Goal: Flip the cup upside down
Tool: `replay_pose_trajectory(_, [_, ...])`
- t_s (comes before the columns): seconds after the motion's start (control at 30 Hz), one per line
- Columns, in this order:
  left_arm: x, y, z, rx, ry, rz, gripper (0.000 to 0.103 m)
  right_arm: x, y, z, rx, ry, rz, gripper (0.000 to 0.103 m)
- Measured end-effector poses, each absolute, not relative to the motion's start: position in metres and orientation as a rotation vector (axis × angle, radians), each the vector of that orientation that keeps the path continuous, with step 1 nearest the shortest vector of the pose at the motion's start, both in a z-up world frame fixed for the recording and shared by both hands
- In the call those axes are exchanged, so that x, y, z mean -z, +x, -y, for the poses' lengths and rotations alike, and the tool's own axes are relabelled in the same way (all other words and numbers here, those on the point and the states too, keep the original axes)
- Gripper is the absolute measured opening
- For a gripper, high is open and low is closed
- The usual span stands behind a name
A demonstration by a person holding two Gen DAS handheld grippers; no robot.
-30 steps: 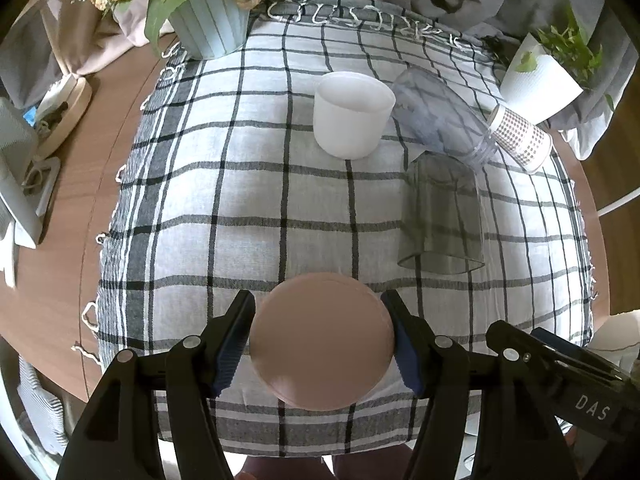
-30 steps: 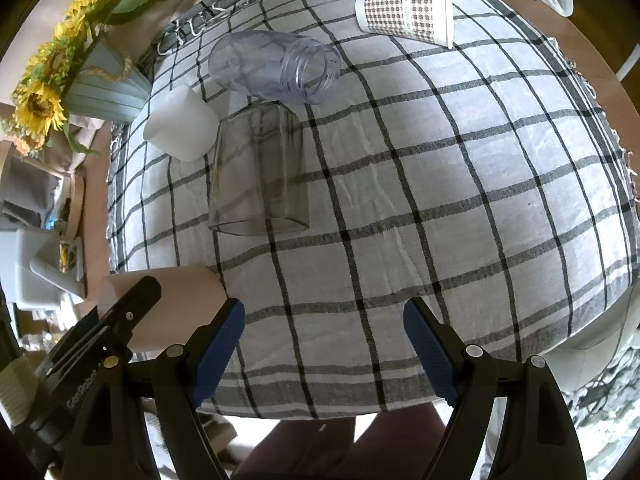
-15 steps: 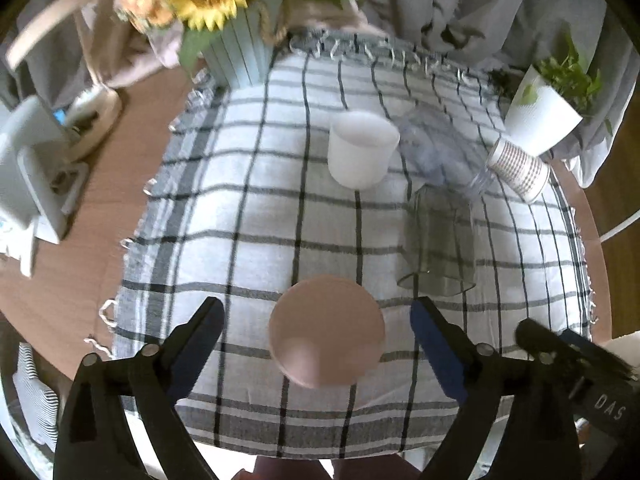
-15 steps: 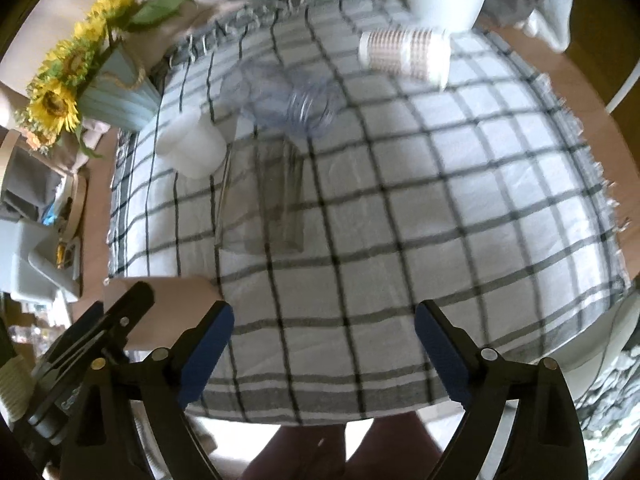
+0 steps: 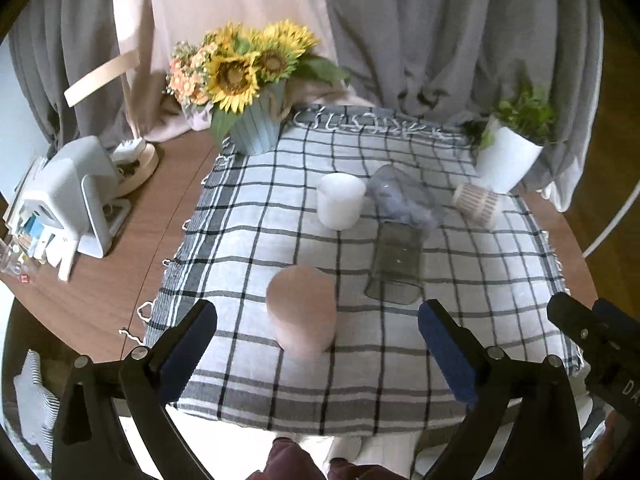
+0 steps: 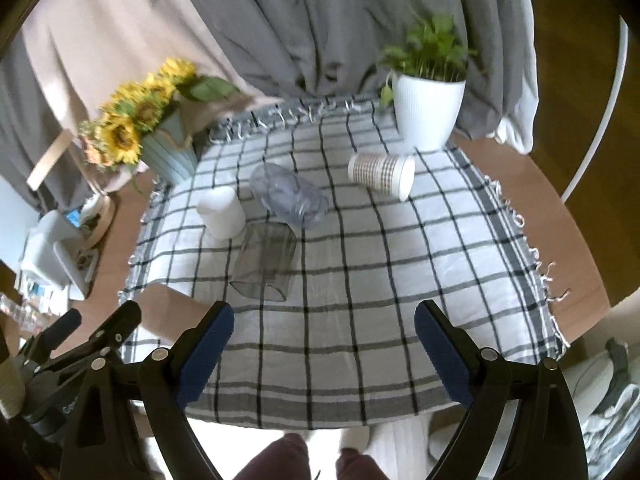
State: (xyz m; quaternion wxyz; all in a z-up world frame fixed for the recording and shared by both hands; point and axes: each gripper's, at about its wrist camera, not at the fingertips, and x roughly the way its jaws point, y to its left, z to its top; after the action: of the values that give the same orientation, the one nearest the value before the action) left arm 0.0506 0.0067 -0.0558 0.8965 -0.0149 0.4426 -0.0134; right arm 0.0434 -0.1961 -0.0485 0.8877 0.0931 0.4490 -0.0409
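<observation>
A pink cup (image 5: 302, 314) stands upside down on the checked cloth (image 5: 248, 240), its flat base up; part of it shows in the right wrist view (image 6: 166, 312). My left gripper (image 5: 318, 354) is open and empty, pulled back from the cup, with the cup in front of the gap between its fingers. My right gripper (image 6: 324, 350) is open and empty over the front of the cloth. A white cup (image 5: 340, 205) and a grey glass (image 5: 396, 266) stand upside down. A clear cup (image 5: 404, 196) and a patterned paper cup (image 5: 476, 202) lie on their sides.
A sunflower vase (image 5: 256, 128) stands at the cloth's back left and a white plant pot (image 5: 506, 158) at the back right. A white device (image 5: 76, 196) and clutter sit on the wooden table (image 5: 132, 240) to the left. Curtains hang behind.
My left gripper opened, let go of the pink cup and drew back and up. The right gripper also pulled back and tilted up. The cup stays upside down on the cloth.
</observation>
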Motion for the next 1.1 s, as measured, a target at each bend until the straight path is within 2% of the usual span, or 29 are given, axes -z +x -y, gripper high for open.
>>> replay_pose_trajectory(0.57, [0.031, -0.002, 0.014, 0.023, 0.014, -0.820, 0.103, 0.020, -0.016, 0.202, 0.084, 0.138, -0.794, 0.092])
replay_pose_trajectory(1.1, [0.029, -0.007, 0.018, 0.032, 0.016, -0.810, 0.103, 0.018, -0.021, 0.202, 0.076, 0.120, -0.790, 0.092])
